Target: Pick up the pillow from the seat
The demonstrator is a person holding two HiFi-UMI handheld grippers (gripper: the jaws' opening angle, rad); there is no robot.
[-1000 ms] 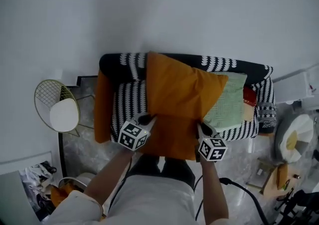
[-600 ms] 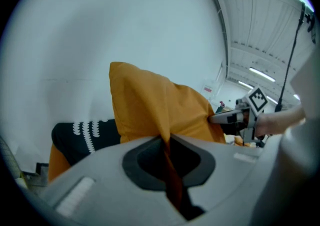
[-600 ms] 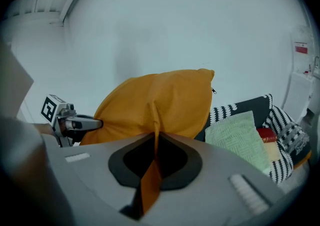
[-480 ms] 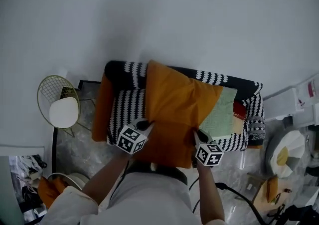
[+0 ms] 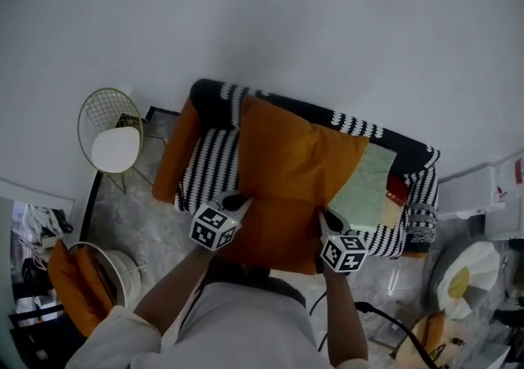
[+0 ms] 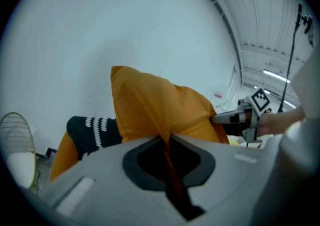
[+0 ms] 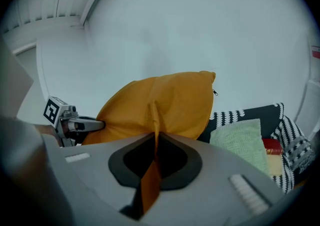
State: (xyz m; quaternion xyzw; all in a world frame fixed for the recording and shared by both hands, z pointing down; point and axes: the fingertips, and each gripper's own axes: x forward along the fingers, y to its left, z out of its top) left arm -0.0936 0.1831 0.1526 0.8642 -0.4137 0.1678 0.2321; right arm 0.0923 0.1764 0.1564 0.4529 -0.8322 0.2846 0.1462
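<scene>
So, left gripper [image 5: 237,200] and right gripper [image 5: 327,218] both have fingers clamped on the pillow [image 5: 295,167] at its near edge, over the seat [image 5: 209,171]. Mid-lift I'd say; next, raise it clear evenly.

Head view looks steeply down; gripper views sit close behind their jaws, all sharing the pillow [image 5: 288,167].

White short-sleeved shirt [image 5: 246,326]. Grey left gripper [image 5: 240,200] and right gripper [image 5: 324,217], each with a black-and-white marker cube [image 5: 214,227]. Black cable [image 5: 385,316].
</scene>
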